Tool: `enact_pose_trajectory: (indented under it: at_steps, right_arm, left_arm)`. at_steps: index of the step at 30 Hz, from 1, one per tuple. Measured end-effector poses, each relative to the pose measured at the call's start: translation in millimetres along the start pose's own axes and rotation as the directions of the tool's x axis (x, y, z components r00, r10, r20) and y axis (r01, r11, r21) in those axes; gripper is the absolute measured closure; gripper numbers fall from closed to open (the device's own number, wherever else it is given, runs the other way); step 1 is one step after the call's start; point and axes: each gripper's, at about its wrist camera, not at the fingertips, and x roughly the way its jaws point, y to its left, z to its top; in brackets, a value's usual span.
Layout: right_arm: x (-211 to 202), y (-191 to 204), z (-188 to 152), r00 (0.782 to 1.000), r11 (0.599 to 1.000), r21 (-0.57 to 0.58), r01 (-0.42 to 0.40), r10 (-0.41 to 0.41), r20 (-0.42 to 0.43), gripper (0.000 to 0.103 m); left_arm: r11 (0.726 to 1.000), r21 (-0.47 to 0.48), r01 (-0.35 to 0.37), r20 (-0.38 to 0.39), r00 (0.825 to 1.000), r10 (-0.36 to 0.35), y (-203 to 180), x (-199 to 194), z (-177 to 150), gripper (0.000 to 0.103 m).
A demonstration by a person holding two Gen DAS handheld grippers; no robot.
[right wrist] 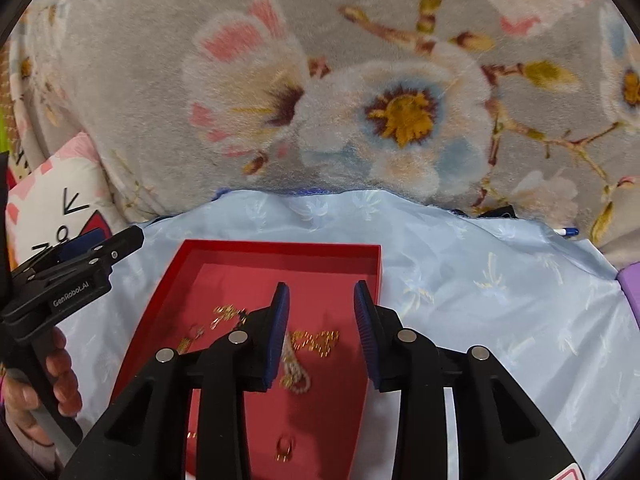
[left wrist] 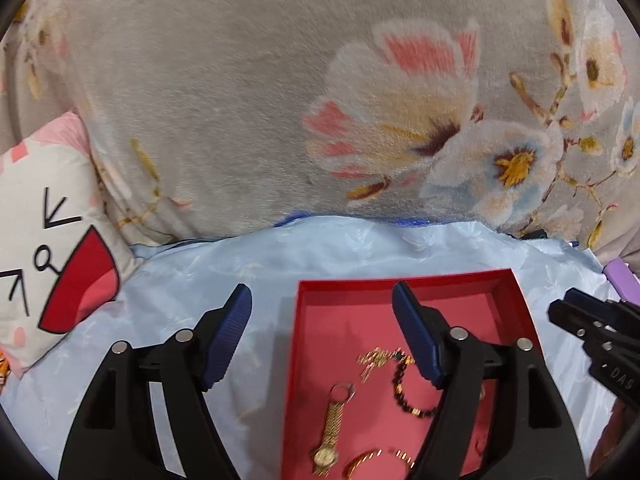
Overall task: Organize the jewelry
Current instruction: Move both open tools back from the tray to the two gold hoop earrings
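The shallow red cardboard tray (left wrist: 408, 284) lay on a pale blue satin cloth (left wrist: 256, 264) spread in front of a grey floral plush blanket (left wrist: 224, 92), with a white cartoon-face pillow (left wrist: 52, 216) off to the left. All the jewelry seen sat inside the tray. A gold-link wristwatch (left wrist: 332, 428) lay near the tray's left wall, its long axis running front to back, dial toward the camera and clasp end pointing toward the far wall. Beside it curved a dark beaded bracelet (left wrist: 404, 392), and a tangled gold chain (left wrist: 380, 358) rested just beyond that. In the right wrist view a pale pearl strand (right wrist: 296, 368) lay bunched between the tool's fingers, a cluster of gold chain (right wrist: 316, 342) just behind it, and a small gold ring (right wrist: 285, 447) nearer the camera.

The left tool (left wrist: 322, 336) was spread wide and held nothing, straddling the tray's left wall. The right tool (right wrist: 322, 336) was partly open, also empty, hovering above the pearl strand.

The step in hand appeared to be picking one piece to arrange. Doing it well would mean lowering the right tool squarely over the strand's bunched middle, closing gently on that piece alone, and lifting slowly so neighbouring chains do not snag.
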Motion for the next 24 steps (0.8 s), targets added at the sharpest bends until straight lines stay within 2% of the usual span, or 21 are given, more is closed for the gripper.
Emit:
enact_pose_trajectory:
  at_steps: [6,13,20,24]
  right_arm:
    - [-57,5,-41,1.0,0.999,-0.019,-0.028,0.028,0.012,0.062]
    - [-110,8,-108,0.999,0.998,-0.023,-0.05,0.05,-0.023,0.061]
    - [-128,18,-175,0.991,0.997,-0.021,-0.072,0.07,-0.113,0.061]
    - [-126,28,-207,0.985,0.997,-0.03,-0.073,0.068,-0.16,0.061]
  left_arm:
    - [1.0,0.024,-0.019,-0.028,0.999,0.019,15,-44,-38,0.032]
    - [1.0,-0.018,0.019,-0.106,0.994,-0.02,34,-84,-98,0.032]
    - [0.999,0.001,0.042,-0.185,0.982,-0.041,26,-108,-162,0.031]
    - [0.997,-0.035,0.068,-0.231,0.97,-0.075,26,-112,-196,0.024]
